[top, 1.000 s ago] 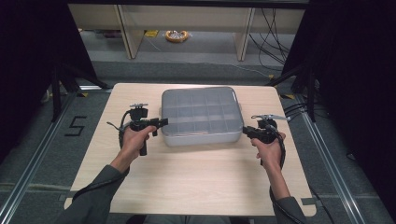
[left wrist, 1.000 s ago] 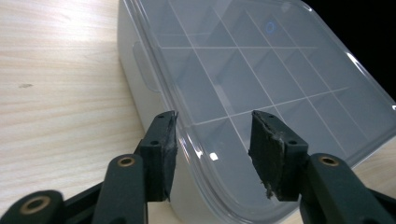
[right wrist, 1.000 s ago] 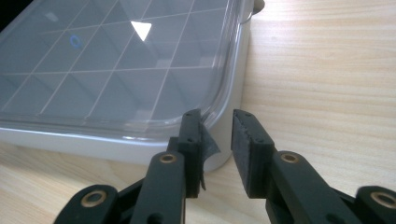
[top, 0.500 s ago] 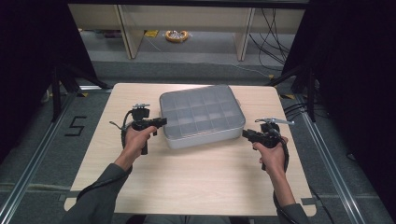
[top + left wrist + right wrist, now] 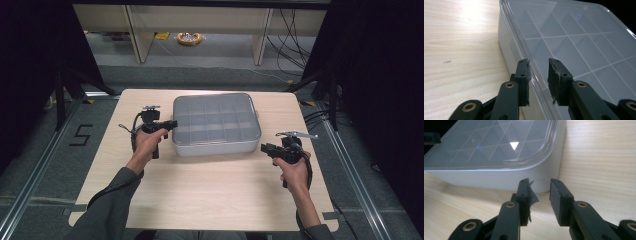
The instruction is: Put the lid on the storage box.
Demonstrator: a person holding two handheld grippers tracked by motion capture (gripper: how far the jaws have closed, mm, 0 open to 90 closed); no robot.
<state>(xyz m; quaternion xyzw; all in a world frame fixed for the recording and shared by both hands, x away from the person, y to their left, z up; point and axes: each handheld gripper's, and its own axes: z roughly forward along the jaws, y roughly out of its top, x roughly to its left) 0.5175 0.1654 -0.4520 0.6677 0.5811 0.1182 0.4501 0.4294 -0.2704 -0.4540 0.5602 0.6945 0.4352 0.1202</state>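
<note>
compartment box (image 5: pixel 216 124) | clear lid shut | flat, mid-table (image 5: pixel 200 195)

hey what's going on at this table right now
A person holds a gripper in each hand at a wooden table with a lidded, compartmented plastic box on it. The left gripper is at the box's left edge, jaws open astride the lid's rim. The right gripper hangs open just off the box's near right corner, not touching it.
</note>
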